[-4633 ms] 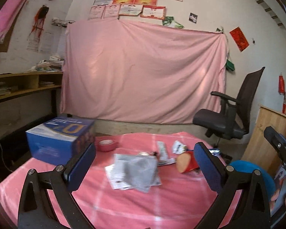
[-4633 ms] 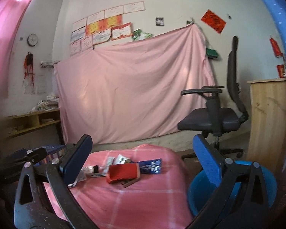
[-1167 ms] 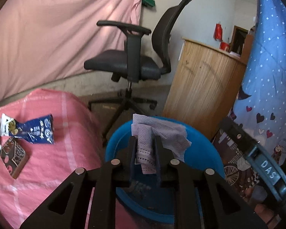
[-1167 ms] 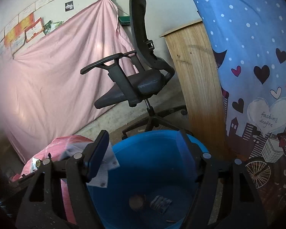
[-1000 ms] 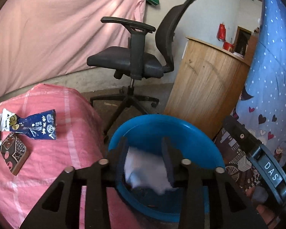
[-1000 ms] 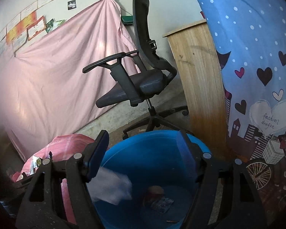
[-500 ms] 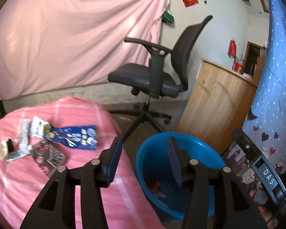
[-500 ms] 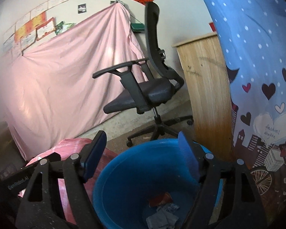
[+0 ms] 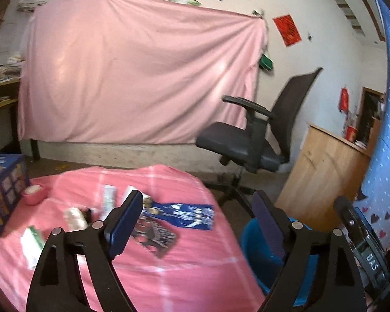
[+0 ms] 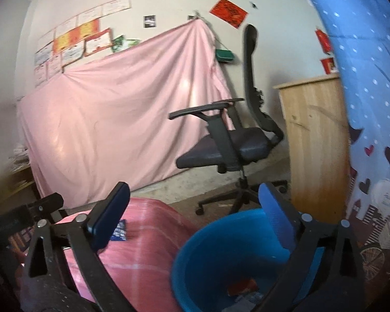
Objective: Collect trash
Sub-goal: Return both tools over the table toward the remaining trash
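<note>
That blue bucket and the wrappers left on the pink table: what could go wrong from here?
Three things, likely:
1. The blue wrapper and the dark packet touch or overlap, so a grab may take both or drop one.
2. The blue bucket stands on the floor, right against the pink table, so a late release could miss it.
3. The left gripper, jaws opening and empty, must avoid the blue box.

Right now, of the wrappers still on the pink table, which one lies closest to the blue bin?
The long dark blue wrapper near the table's right edge, closest to the blue bin; the white and green wrappers lie further left.
</note>
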Demonstrator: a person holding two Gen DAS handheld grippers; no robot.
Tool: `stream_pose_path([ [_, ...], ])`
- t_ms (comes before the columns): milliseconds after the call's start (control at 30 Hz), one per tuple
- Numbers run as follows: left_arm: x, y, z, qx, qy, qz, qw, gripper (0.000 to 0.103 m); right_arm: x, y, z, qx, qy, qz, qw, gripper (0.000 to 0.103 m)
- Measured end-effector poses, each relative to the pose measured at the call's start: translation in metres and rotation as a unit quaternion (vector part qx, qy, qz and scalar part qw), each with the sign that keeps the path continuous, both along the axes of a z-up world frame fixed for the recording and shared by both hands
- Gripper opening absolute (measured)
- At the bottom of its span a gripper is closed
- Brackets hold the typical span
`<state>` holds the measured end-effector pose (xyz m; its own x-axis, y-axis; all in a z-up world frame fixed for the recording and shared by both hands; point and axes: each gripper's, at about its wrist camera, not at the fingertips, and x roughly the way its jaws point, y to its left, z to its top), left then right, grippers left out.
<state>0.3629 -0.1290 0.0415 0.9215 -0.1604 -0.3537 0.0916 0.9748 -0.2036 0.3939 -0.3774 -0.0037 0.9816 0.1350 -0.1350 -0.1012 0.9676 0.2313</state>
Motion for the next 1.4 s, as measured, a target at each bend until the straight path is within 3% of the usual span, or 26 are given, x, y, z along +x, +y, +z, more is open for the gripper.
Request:
stream_pose_path([
  [100,-0.008,0.021,0.002,-0.001,-0.007,0.02,0.9998,0.089,0.0,0.018,0.004,-0.007,-0.007,0.018,1.0,0.103],
  [167,-0.015,0.034,0.003,-0.007,-0.016,0.033,0.9993,0.101,0.001,0.031,0.006,-0.015,-0.01,0.032,0.999,0.103],
  [467,-0.05,0.089,0.003,-0.011,-0.045,0.098,0.9941,0.101,-0.006,0.074,0.009,-0.033,-0.039,0.079,0.996,0.103],
  [733,-0.084,0.121,-0.008,0.016,-0.077,0.155,0.9848,0.101,-0.015,0.11,0.01,-0.05,-0.069,0.117,0.989,0.103],
  [900,-0.094,0.132,-0.018,0.027,-0.085,0.18,0.9797,0.101,-0.013,0.13,0.006,-0.074,-0.066,0.145,0.984,0.103],
  [1133,-0.1,0.141,-0.039,0.043,-0.064,0.189,0.979,0.101,-0.003,0.148,-0.003,-0.108,-0.04,0.178,0.977,0.103],
  [1400,-0.085,0.153,-0.066,0.043,0.009,0.175,0.9836,0.101,0.014,0.167,-0.022,-0.148,0.011,0.194,0.97,0.103],
])
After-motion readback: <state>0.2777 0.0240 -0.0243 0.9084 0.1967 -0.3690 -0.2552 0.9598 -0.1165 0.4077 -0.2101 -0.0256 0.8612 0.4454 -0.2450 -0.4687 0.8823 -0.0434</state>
